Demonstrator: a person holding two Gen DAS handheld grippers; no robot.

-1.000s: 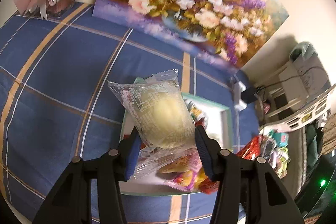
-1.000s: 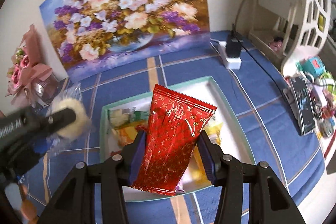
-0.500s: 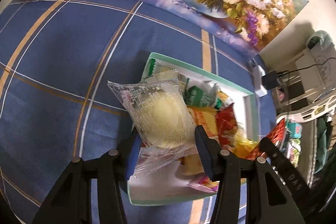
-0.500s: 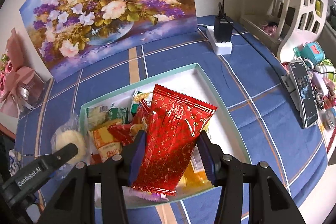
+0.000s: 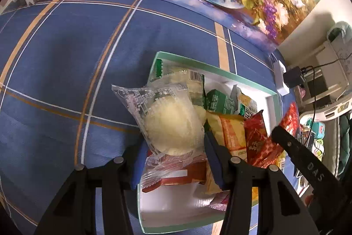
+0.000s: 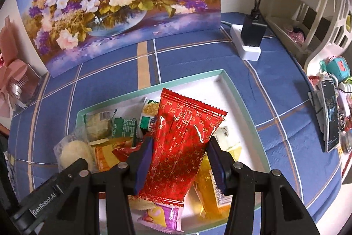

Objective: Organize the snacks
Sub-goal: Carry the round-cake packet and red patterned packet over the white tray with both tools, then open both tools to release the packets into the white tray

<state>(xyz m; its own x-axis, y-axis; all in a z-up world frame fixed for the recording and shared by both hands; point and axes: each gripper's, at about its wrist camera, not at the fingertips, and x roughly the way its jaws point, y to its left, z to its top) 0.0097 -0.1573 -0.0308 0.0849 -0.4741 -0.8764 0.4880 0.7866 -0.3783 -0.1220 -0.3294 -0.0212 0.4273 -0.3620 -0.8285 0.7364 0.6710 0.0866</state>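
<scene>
1. The left claw [image 5: 173, 160] is clamping a clear-wrapped pale cake [image 5: 171, 124], hanging over the tray's [image 5: 220, 71] left edge.
2. The right claw [image 6: 178, 158] is clamping a red packet [image 6: 182, 147] above the tray's snacks.

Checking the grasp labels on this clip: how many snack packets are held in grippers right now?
2. The clear-wrapped pastry sits between the left gripper's pads; the red packet is pinched in the right gripper. Both hang over the tray of snacks.
</scene>
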